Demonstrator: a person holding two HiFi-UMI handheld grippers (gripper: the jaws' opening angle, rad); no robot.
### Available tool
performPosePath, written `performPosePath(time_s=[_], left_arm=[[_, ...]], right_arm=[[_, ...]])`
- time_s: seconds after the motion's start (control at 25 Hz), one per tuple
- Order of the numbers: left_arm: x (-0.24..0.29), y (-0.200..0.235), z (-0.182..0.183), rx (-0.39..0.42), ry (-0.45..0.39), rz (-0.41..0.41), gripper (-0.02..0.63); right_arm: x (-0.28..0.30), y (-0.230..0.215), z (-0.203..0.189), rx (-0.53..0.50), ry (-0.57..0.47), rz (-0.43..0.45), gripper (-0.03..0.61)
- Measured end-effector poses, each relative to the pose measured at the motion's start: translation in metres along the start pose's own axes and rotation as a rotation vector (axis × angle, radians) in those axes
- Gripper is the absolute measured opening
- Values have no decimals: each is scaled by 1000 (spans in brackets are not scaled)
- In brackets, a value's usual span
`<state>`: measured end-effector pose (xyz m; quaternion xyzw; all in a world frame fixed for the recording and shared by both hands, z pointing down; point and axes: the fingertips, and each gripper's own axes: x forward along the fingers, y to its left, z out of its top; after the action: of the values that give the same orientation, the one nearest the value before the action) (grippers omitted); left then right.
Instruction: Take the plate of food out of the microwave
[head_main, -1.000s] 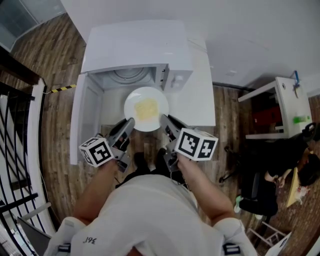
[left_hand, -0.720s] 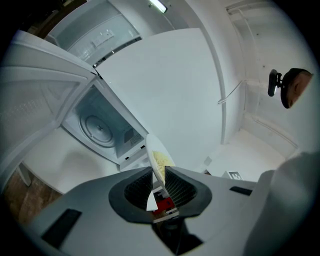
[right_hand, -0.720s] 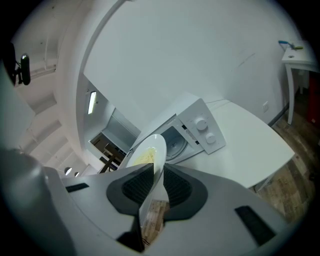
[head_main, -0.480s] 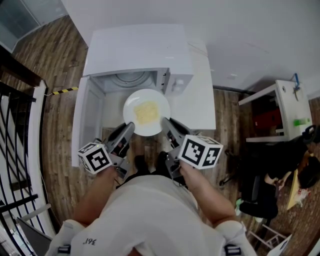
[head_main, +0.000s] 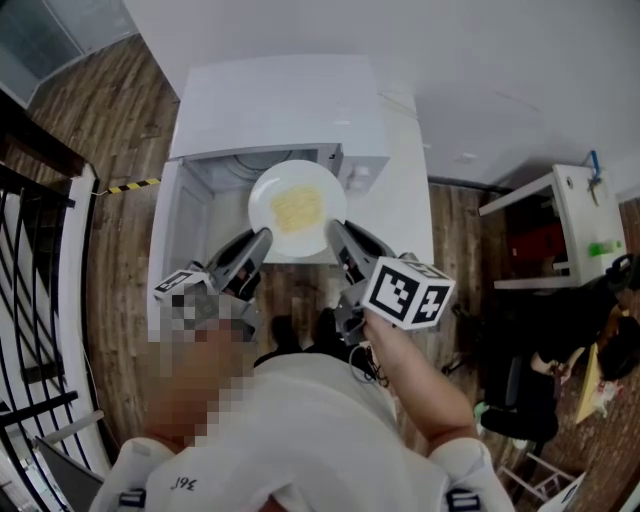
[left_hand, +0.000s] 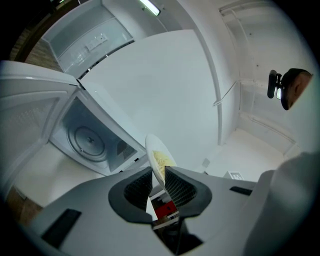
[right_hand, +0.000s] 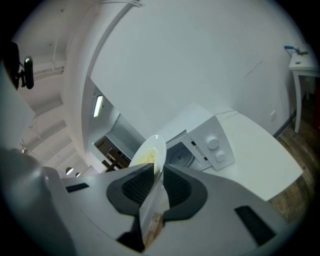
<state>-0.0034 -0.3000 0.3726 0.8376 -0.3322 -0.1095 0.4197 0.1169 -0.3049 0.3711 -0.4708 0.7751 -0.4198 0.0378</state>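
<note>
Plate (head_main: 268, 192) of yellow food (head_main: 296, 209) sits in the air between the two tools, just ahead of their tips and in front of the open microwave (head_main: 275, 100). The left tool (left_hand: 158, 176) is clamped on the plate's left rim. The right tool (right_hand: 157, 176) is clamped on its right rim, ribbed pads pressing the edge. The microwave door (head_main: 165, 250) stands swung out beyond the left tool, and white tabletop (head_main: 405, 195) shows beyond the right tool.

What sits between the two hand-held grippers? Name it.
The plate of food, gripped by left hand-held gripper and right hand-held gripper, seen in head view.
</note>
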Motion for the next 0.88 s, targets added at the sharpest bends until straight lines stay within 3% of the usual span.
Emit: performPosePath(time_s=[0.44,0.88], left_arm=[[52,9,66,43,-24,5,71],[99,36,112,69,-24,36,71]], right_arm=[[43,8,74,-71,-71,15,60],[98,-1,121,-88,-94,0,57]])
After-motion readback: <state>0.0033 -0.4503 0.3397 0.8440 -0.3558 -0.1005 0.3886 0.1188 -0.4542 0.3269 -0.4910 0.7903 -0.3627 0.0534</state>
